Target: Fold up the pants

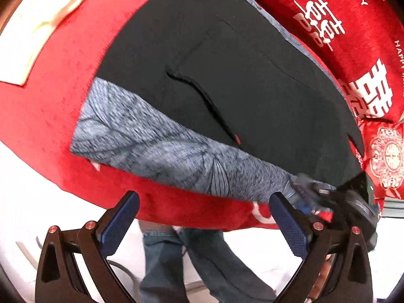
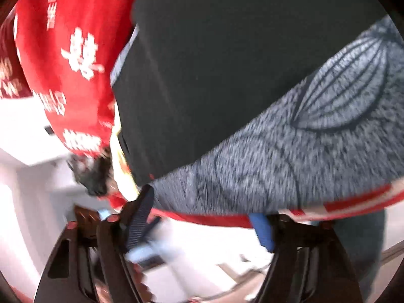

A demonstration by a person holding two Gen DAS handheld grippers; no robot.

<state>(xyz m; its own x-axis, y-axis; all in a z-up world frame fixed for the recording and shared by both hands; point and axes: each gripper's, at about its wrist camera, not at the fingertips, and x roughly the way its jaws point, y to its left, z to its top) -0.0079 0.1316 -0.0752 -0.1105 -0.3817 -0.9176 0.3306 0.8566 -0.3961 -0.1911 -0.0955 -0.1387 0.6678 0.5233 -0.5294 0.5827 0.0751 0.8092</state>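
The pants are black with a grey leaf-patterned band along the near edge. They lie flat on a red bed cover. My left gripper is open and empty, just off the near edge of the bed below the grey band. My right gripper is open, its blue pads at the near edge of the grey band, not closed on it. The right gripper also shows in the left wrist view at the band's right end. The right wrist view is blurred.
A red pillow with white characters lies beyond the pants, and another red patterned cushion at the right. A cream cloth lies at the far left. The person's jeans legs stand below the bed edge on a white floor.
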